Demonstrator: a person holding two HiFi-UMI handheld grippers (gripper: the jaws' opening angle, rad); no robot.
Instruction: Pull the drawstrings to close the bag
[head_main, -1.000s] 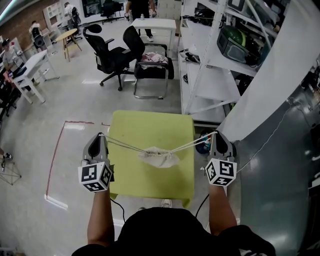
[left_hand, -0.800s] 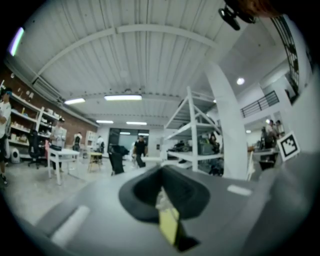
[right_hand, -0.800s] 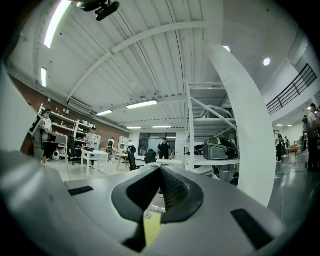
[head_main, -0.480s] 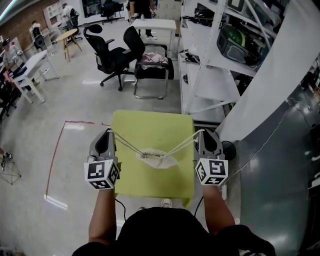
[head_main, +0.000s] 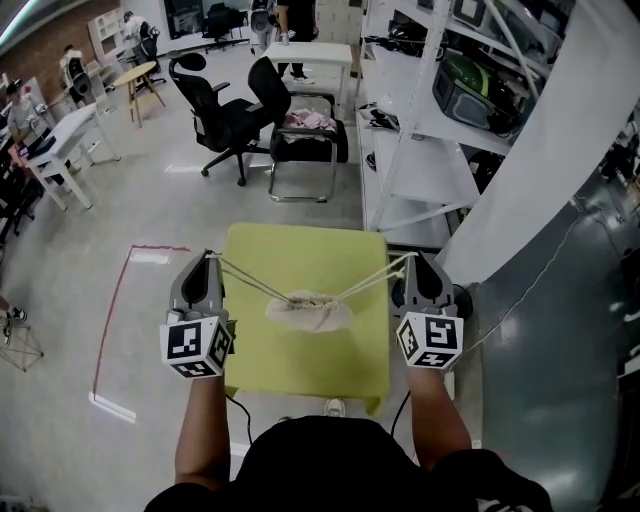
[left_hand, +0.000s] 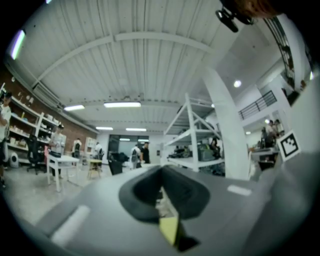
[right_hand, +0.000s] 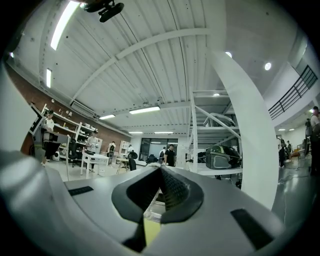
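Observation:
A small off-white drawstring bag (head_main: 309, 311) hangs over the yellow-green table (head_main: 330, 365), its mouth gathered into a narrow puckered line. Two pale cords (head_main: 248, 280) run up and left from the mouth to my left gripper (head_main: 208, 258), which is shut on them. Two more cords (head_main: 372, 280) run up and right to my right gripper (head_main: 413, 258), also shut on them. All cords are taut. In the left gripper view the jaws (left_hand: 161, 189) are pressed together; the right gripper view shows the same (right_hand: 161, 174), both pointing level across the room.
The table stands on a grey floor with red tape (head_main: 112, 310) marked at its left. A white shelving rack (head_main: 420, 150) and a slanted white column (head_main: 540, 170) rise at the right. Black office chairs (head_main: 225, 120) stand beyond the table.
Both grippers have risen, and the right one has come in toward the table. The bag has lifted a little with them, its mouth still gathered and the cords still taut.

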